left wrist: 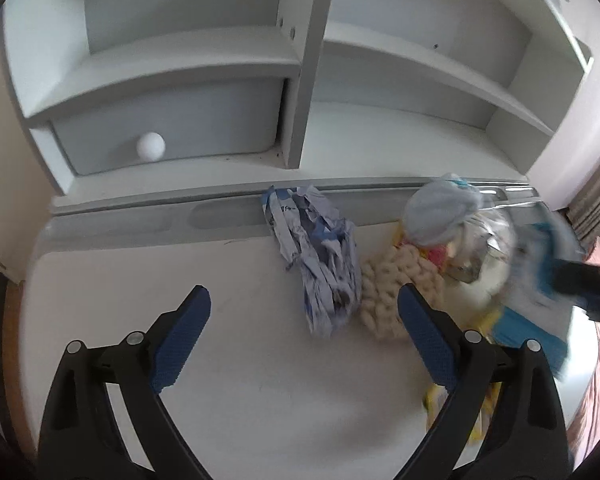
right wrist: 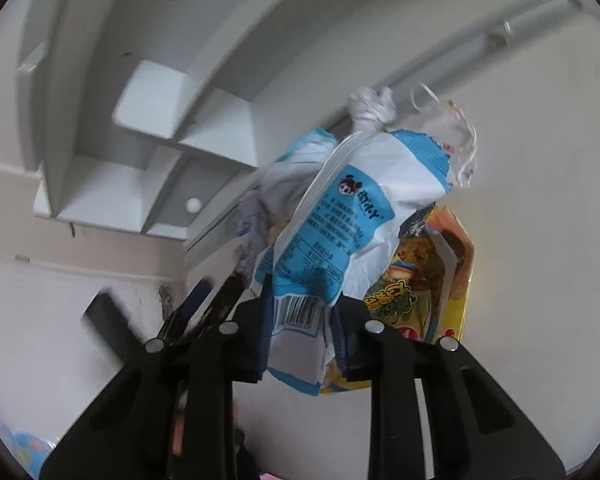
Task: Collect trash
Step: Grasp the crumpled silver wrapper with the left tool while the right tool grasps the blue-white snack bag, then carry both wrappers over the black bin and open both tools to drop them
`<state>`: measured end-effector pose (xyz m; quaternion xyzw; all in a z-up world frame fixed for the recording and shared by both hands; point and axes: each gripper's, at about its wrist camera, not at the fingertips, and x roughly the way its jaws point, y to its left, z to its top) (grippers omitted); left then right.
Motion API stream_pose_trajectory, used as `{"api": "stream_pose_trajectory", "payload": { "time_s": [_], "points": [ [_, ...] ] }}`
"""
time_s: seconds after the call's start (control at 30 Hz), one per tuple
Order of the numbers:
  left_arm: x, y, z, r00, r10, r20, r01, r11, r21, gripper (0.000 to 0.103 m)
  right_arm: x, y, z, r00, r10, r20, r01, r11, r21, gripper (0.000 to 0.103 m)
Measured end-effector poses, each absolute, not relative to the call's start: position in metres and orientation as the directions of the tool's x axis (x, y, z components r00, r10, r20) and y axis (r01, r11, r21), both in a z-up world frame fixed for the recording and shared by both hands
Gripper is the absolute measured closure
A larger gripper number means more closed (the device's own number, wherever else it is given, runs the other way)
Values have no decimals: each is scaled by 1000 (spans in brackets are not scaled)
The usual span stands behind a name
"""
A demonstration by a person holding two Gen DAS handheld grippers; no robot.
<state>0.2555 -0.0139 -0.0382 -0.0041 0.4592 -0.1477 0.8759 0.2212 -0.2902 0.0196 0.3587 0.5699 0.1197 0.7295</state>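
In the right wrist view my right gripper [right wrist: 302, 320] is shut on the lower edge of a blue and white snack wrapper [right wrist: 340, 220]. The wrapper stands up over a yellow snack packet [right wrist: 432, 280] and a knotted white bag [right wrist: 372, 108]. In the left wrist view my left gripper [left wrist: 304, 291] hangs open over the white desk [left wrist: 260, 380], with nothing between its fingers. Just beyond it lie a crumpled blue and white paper wrapper [left wrist: 320, 264], a cream knitted lump [left wrist: 392, 288] and a clear bag of rubbish [left wrist: 460, 232]. The right gripper [left wrist: 588, 284] shows blurred at the right edge.
A white shelf unit stands along the back of the desk, with a drawer and its round knob [left wrist: 151, 146] at the left. A curtain [left wrist: 596, 200] hangs at the far right. Part of a yellow packet [left wrist: 460, 408] lies under my left gripper's right finger.
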Motion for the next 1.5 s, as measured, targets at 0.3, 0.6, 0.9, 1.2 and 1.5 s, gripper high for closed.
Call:
{"api": "stream_pose_trajectory", "payload": {
  "time_s": [0.3, 0.6, 0.9, 1.2, 1.5],
  "points": [
    [259, -23, -42, 515, -256, -818, 246, 958, -145, 71, 186, -312, 55, 372, 531, -761, 75, 800, 595, 78],
    [172, -73, 40, 618, -347, -706, 380, 917, -119, 71, 70, -431, 77, 536, 223, -814, 174, 915, 365, 78],
    [27, -273, 51, 404, -635, -658, 742, 649, -170, 71, -114, -579, 60, 498, -218, -839, 548, 829, 110, 78],
    [-121, -460, -29, 59, -696, -716, 928, 302, -217, 71, -269, -690, -23, 324, -315, -892, 797, 599, 78, 78],
    [-183, -575, -168, -125, -555, -822, 946, 183, -267, 71, -322, -728, -114, 237, -223, -945, 850, 519, 90, 77]
  ]
}}
